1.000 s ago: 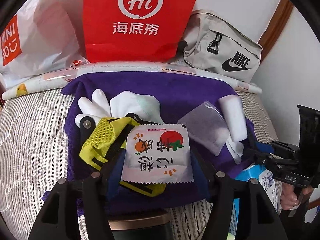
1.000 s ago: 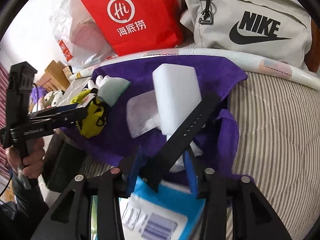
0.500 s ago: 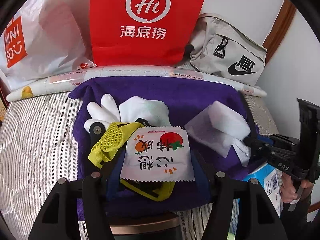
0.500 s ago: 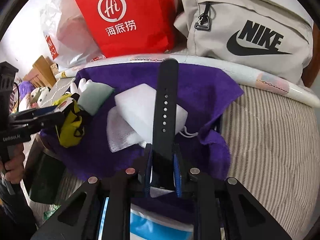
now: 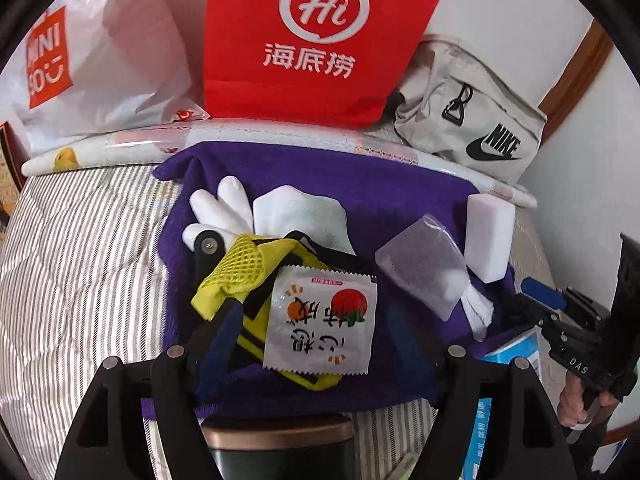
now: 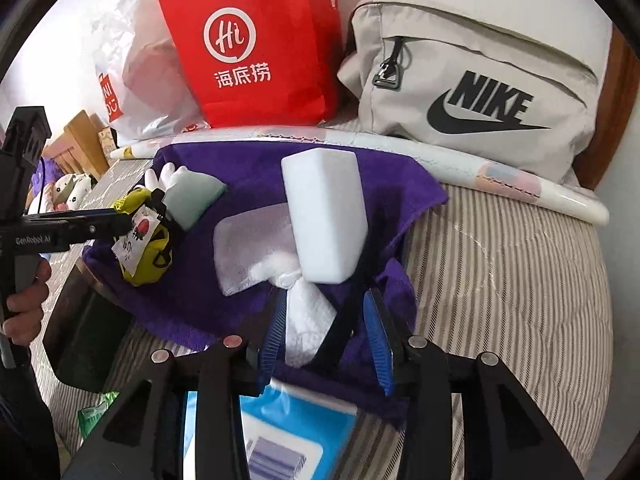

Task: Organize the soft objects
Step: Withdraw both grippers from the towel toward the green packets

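On fuzzy purple towel [image 6: 256, 168], blocky white sponge [image 6: 326, 216] beside crinkly sachet [image 5: 320, 320].

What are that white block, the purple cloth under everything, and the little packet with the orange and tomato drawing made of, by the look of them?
White block: probably foam sponge, matte, with soft rounded edges. Purple cloth: looks like terry or microfibre towel, fuzzy nap, limp folds. Printed packet: seemingly plastic film sachet, glossy, with serrated sealed edges.

Three bags: red [image 5: 320, 40], white [image 5: 100, 60], grey [image 5: 468, 120]; one white sponge [image 5: 488, 236].
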`<state>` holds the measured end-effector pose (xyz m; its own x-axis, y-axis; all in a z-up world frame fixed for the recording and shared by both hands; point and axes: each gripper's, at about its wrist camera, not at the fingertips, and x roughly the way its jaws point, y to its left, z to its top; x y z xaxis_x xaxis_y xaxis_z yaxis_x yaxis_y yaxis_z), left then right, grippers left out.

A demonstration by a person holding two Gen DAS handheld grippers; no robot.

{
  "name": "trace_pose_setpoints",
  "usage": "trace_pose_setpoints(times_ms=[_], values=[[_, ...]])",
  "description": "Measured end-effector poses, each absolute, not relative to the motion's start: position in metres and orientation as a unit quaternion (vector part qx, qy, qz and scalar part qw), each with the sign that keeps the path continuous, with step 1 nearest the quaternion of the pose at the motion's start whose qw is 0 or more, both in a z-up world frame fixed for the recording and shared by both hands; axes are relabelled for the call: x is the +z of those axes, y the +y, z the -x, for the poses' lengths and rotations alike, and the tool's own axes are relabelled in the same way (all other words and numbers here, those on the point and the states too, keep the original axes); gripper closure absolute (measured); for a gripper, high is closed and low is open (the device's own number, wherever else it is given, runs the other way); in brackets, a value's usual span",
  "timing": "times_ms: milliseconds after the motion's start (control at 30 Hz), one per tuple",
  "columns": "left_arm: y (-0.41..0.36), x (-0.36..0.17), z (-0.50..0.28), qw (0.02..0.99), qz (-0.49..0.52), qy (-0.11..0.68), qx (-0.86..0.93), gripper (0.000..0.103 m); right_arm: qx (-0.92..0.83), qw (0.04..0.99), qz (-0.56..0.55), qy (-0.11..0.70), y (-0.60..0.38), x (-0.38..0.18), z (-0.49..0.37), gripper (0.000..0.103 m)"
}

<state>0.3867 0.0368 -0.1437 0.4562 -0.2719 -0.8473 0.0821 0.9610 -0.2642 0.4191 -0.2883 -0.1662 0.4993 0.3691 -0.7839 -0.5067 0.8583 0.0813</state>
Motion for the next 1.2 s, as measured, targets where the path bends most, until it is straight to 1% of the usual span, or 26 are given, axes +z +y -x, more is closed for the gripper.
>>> trace_pose_setpoints(times_ms=[300, 567, 733, 867, 967, 1000, 1067, 1200], values=[[0.052, -0.121, -0.353, 0.855, 0.102, 0.499, -0.097, 0.029, 0.254, 0.864, 0.067, 0.429, -0.305, -0.152, -0.383, 0.062], [0.056, -0.098, -0.301, 0.867, 0.093, 0.480, -0.098, 0.029, 0.268, 0.866, 0.069, 0.416, -0.313, -0.135, -0.319, 0.062], [0.059, -0.097, -0.261, 0.870, 0.082, 0.477, -0.093, 0.029, 0.297, 0.857, 0.069, 0.415, -0.304, -0.136, -0.278, 0.061], [0.067, -0.103, -0.231, 0.871, 0.074, 0.478, -0.085, 0.029, 0.329, 0.843, 0.085, 0.418, -0.282, -0.146, -0.247, 0.055], [0.074, -0.110, -0.211, 0.874, 0.066, 0.475, -0.079, 0.029, 0.345, 0.832, 0.122, 0.417, -0.257, -0.157, -0.225, 0.053], [0.075, -0.113, -0.206, 0.873, 0.065, 0.477, -0.077, 0.029, 0.351, 0.828, 0.135, 0.415, -0.250, -0.160, -0.219, 0.049], [0.081, -0.119, -0.199, 0.869, 0.069, 0.483, -0.077, 0.029, 0.355, 0.825, 0.159, 0.410, -0.236, -0.168, -0.210, 0.047], [0.093, -0.129, -0.186, 0.867, 0.082, 0.485, -0.076, 0.029, 0.345, 0.823, 0.201, 0.404, -0.212, -0.185, -0.201, 0.047]])
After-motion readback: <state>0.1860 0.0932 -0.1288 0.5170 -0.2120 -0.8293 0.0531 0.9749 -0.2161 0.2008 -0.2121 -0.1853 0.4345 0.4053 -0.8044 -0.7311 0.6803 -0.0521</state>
